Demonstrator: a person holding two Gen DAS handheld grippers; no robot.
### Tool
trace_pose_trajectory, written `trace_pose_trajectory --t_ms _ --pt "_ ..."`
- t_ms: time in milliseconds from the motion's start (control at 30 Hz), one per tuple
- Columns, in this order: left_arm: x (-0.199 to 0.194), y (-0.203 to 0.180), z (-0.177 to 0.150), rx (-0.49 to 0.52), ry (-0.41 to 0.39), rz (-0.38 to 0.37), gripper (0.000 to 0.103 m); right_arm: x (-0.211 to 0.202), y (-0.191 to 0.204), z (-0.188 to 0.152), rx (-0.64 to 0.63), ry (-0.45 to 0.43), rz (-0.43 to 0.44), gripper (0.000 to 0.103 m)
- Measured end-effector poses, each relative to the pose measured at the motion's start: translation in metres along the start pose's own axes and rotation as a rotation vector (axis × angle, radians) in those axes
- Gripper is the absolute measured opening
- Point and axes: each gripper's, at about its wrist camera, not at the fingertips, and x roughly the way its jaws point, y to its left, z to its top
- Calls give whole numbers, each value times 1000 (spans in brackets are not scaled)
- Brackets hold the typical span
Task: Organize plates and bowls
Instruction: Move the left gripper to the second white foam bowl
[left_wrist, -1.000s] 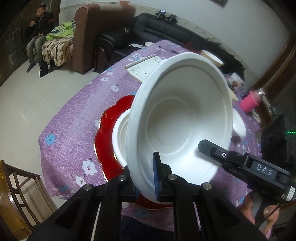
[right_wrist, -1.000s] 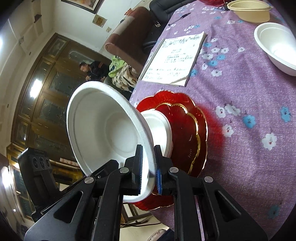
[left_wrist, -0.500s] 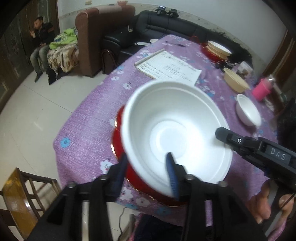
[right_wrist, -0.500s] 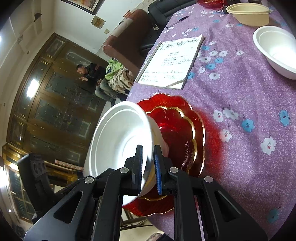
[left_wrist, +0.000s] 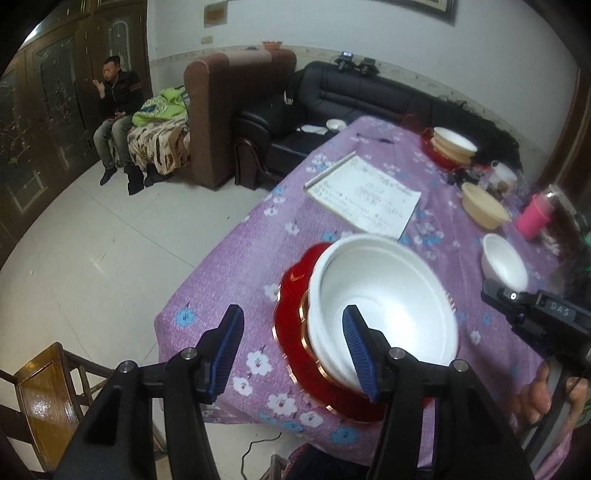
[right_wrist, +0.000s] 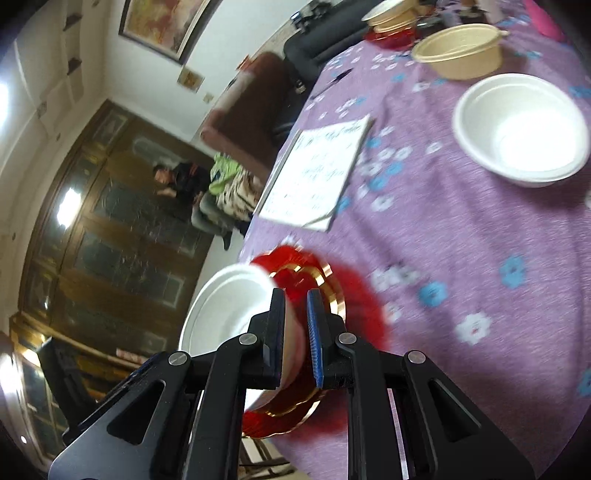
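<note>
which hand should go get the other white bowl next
Right, probably. The spare white bowl lies on that side, and the right gripper looks empty. The left gripper, jaws opening, hangs by the stacked bowl.

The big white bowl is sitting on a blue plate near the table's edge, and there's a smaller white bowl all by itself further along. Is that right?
Not quite. The plate under the big white bowl is red with a gold rim, not blue; both wrist views show it. The rest holds: it sits near the table's edge, and the smaller white bowl stands alone further along.

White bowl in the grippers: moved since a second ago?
Yes. The white bowl was tilted on edge above the red plates; now it sits nested level on them.
</note>
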Motion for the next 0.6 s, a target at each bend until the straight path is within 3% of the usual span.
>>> trace_pose_trajectory --t_ms 233,367,500,600 --pt "0 -74 20 105 -13 -110 70 -52 -54 26 109 -119 -21 14" --pt "17 -138 29 186 42 -206 70 -93 -83 43 157 -198 -45 13" --pt "33 -180 31 229 87 -249 71 -128 -103 58 188 -263 -69 14" --pt "54 -199 30 210 143 -270 71 -150 -117 66 209 -298 -81 28"
